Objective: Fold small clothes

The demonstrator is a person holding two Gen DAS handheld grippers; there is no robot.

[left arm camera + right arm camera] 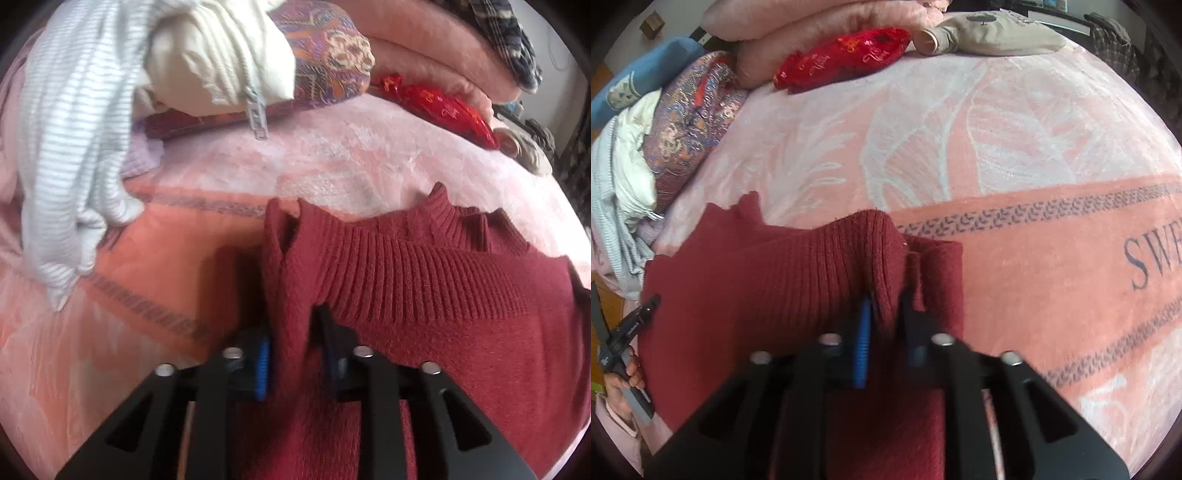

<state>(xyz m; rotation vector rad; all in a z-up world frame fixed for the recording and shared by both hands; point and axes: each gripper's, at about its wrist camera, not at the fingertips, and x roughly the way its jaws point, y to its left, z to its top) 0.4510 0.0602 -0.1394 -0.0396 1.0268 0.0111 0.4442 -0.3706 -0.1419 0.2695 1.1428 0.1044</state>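
1. The red knitted sweater [424,280] lies on the pink blanket [332,147] of a bed, its ribbed band turned toward the far side, and it spans the near ground between the two tools.

2. The left gripper [295,332] is narrowed onto a bunched fold at the sweater's left edge. The knit fills the gap between the blue pads, so it looks pinched rather than merely straddled.

3. The right gripper [884,310] does the same at the right end of the ribbed band, with a ridge of wool gathered up between its fingers.

4. Taking the two ends of one edge at once makes sense. The cloth can then be raised evenly and carried over in one sheet without skewing.

5. Both tools point steeply down at the bed. This suits nipping a soft, flat thing off a soft surface.

6. In the right wrist view the person's other hand [622,380] shows at the near left, holding the handle of its tool beside the sweater.

7. Other laundry waits at the far left: a striped pale garment [74,147] and a white zipped one [214,62], heaped against a patterned cushion [325,48]. A red embroidered pouch [846,55] sits far back, well apart from the work.

8. My reading is that the fold is just starting. The knit is thick and springy, so it may slip from a shallow pinch.
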